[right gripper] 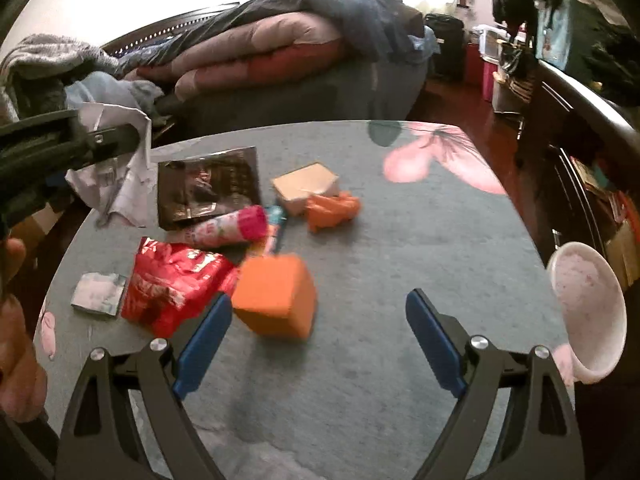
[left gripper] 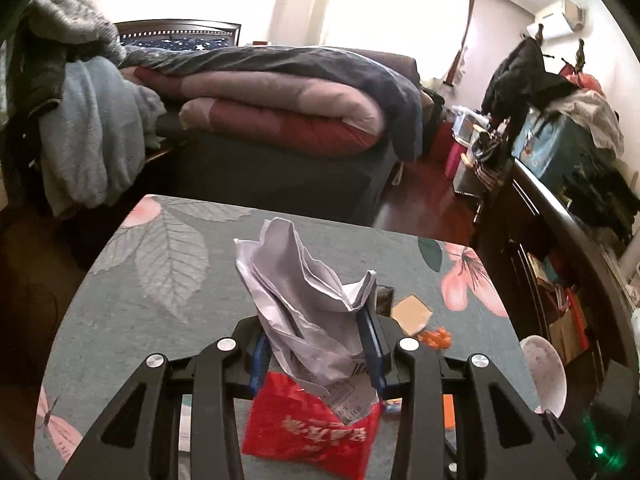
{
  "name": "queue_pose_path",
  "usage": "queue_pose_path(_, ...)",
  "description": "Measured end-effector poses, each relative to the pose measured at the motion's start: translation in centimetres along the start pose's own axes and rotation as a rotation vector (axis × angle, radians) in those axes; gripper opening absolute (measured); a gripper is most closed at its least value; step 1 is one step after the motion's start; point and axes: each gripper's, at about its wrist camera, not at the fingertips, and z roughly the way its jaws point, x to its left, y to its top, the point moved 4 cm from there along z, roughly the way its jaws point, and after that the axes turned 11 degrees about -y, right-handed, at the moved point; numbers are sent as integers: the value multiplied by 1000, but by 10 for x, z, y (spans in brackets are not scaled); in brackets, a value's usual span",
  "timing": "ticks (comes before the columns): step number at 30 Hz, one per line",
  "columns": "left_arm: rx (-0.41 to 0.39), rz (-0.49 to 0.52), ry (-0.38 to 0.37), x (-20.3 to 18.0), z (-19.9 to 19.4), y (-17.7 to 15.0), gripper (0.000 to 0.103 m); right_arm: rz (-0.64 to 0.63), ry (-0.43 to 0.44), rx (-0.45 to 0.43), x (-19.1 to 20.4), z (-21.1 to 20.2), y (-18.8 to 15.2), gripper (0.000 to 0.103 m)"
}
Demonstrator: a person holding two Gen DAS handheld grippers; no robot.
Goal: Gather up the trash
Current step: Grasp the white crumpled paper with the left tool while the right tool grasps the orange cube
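My left gripper [left gripper: 318,344] is shut on a crumpled white paper [left gripper: 304,292] and holds it above the table; the paper also shows in the right wrist view [right gripper: 120,176], held by the left gripper at the far left. Below it lies a red wrapper [left gripper: 308,428], also in the right view [right gripper: 172,284]. My right gripper [right gripper: 318,320] is open and empty, low over the table. An orange block [right gripper: 276,296] lies just ahead of its left finger [right gripper: 204,340]. Beyond lie a pink tube [right gripper: 228,228], a dark foil packet [right gripper: 208,188], a tan box [right gripper: 306,186], an orange wrapper [right gripper: 332,210] and a small silver packet [right gripper: 98,294].
The table [right gripper: 400,264] has a grey cloth with leaf and pink flower prints. A white-pink bowl [right gripper: 588,312] sits at its right edge. A bed with folded quilts [left gripper: 280,100] stands behind. A dark cabinet with clutter [left gripper: 560,208] runs along the right.
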Motion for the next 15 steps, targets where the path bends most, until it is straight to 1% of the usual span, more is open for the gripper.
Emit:
queue_pose_path(3, -6, -21, -2, 9, -4, 0, 39, -33, -17, -5, 11, 2, 3, 87)
queue_pose_path(7, -6, -46, -6, 20, -8, -2, 39, -53, 9, 7, 19, 6, 3, 81)
queue_pose_path(10, -5, -61, -9, 25, -8, -3, 39, -69, 39, 20, 25, 7, 4, 72)
queue_pose_path(11, -6, -65, -9, 27, -10, -3, 39, -77, 58, 30, 28, 8, 4, 68)
queue_pose_path(12, -7, -67, -9, 28, -10, -3, 39, -83, 77, 36, 31, 8, 5, 60)
queue_pose_path(13, -9, -69, -10, 28, -11, -3, 39, -87, 95, 43, 33, 8, 4, 56)
queue_pose_path(14, -11, -70, -9, 29, -12, -3, 39, -95, 96, 43, 35, 7, 4, 52)
queue_pose_path(15, -13, -69, -7, 29, -13, -3, 39, -109, 75, 29, 36, 6, 4, 52)
